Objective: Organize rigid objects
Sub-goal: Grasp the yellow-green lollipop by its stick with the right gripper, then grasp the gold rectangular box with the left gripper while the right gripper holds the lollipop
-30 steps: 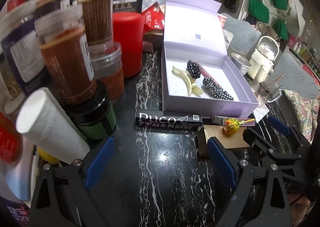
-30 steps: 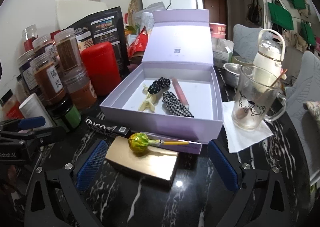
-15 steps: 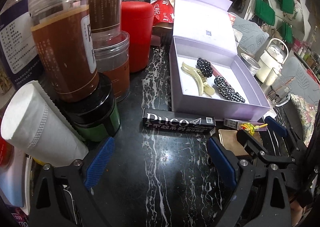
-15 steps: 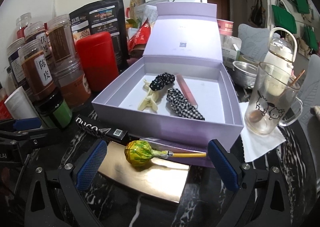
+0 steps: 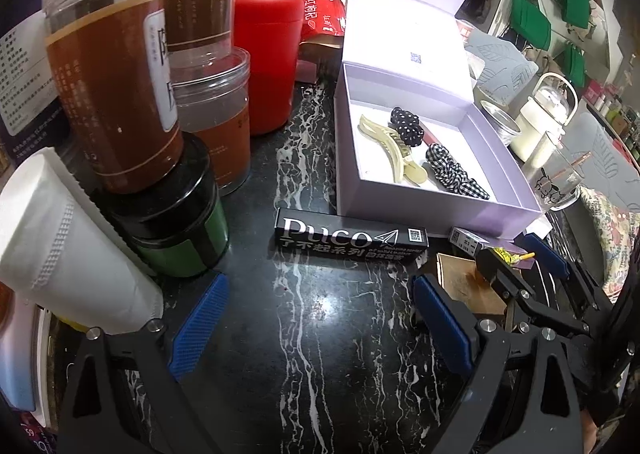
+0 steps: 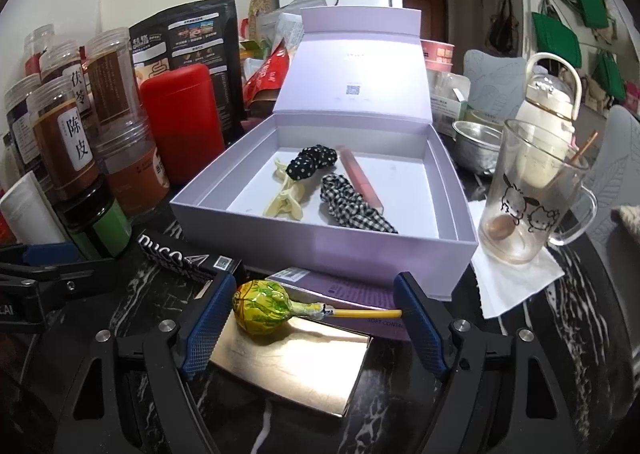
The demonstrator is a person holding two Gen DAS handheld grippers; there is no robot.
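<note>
Lollipop (image 6: 262, 308) in yellow-green wrapper, lying on a gold box (image 6: 296, 358) on the black marble table (image 6: 520, 382), just in front of the open lilac box (image 6: 320, 242). Right wrist view: right gripper (image 6: 310, 322) low over the gold box, jaws closing with the lollipop between them; left blue pad at or very near the candy head, right pad at the tip of the yellow stick, contact hard to confirm. Inside the lilac box: cream claw clip (image 6: 286, 198), dotted black scrunchie (image 6: 314, 160), checked scrunchie (image 6: 352, 210), pink tube (image 6: 360, 178). Black Puco carton (image 6: 188, 258) to the left, flat purple carton (image 6: 356, 290) behind the lollipop. Glass mug (image 6: 524, 198) on a white napkin (image 6: 516, 282) to the right. Red canister (image 6: 184, 134) and brown jars (image 6: 64, 142) to the left.

Left wrist view: left gripper (image 5: 320, 326) spread wide over bare table, nothing between its blue pads. Puco carton (image 5: 352, 240) lying crosswise just ahead, lilac box (image 5: 420, 214) beyond it with clip (image 5: 396, 152) and scrunchies. Right gripper (image 5: 524, 258) at lower right, over the gold box (image 5: 464, 286); only a sliver of the lollipop (image 5: 510, 255) visible there. Jars (image 5: 116, 74), a green jar (image 5: 180, 230) and a white tube (image 5: 68, 254) crowding the left; red canister (image 5: 266, 62) behind.
</note>
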